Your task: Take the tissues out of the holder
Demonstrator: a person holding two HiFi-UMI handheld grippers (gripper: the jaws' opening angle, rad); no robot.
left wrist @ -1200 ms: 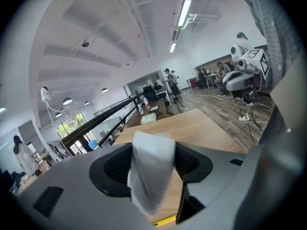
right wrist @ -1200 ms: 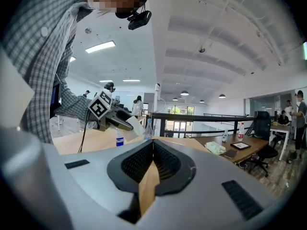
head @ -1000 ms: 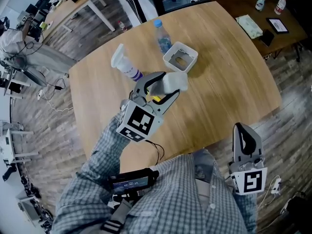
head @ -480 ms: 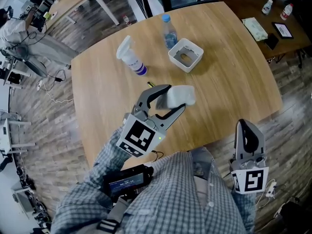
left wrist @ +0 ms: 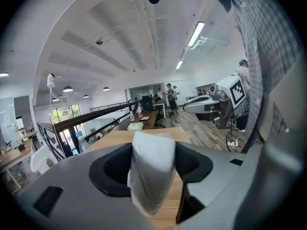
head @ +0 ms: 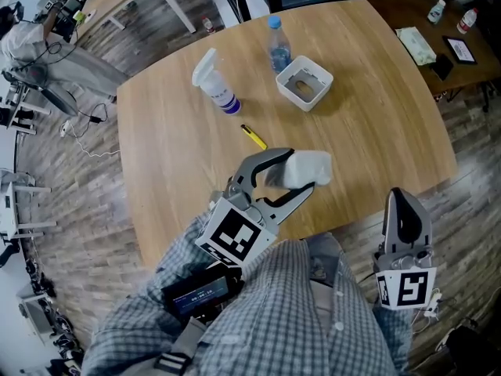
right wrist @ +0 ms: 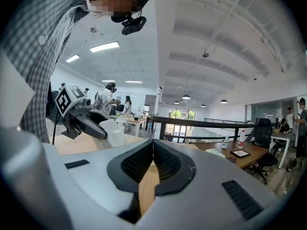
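Note:
A white wad of tissues [head: 307, 168] hangs above the near part of the round wooden table [head: 172, 147], and my left gripper [head: 301, 172] is shut on it. In the left gripper view the tissues [left wrist: 152, 169] fill the gap between the two dark pads. The white square holder [head: 316, 99] stands further back on the table, well apart from the gripper; I cannot tell what is inside it. My right gripper [head: 403, 218] hangs off the table's near right edge, its jaws shut with nothing between them [right wrist: 153, 150]. The right gripper view shows the left gripper [right wrist: 84, 119] with the tissues [right wrist: 114, 131].
A water bottle [head: 278, 49] stands just behind the holder and a white spray bottle [head: 215, 84] to its left. A yellow pen [head: 253, 136] lies mid-table. A darker table at the upper right carries a tissue packet [head: 417, 45], a tablet [head: 459, 49] and small bottles.
My left gripper has drawn back from the holder toward the table's near edge, carrying the tissues with it. The right gripper has stayed where it was.

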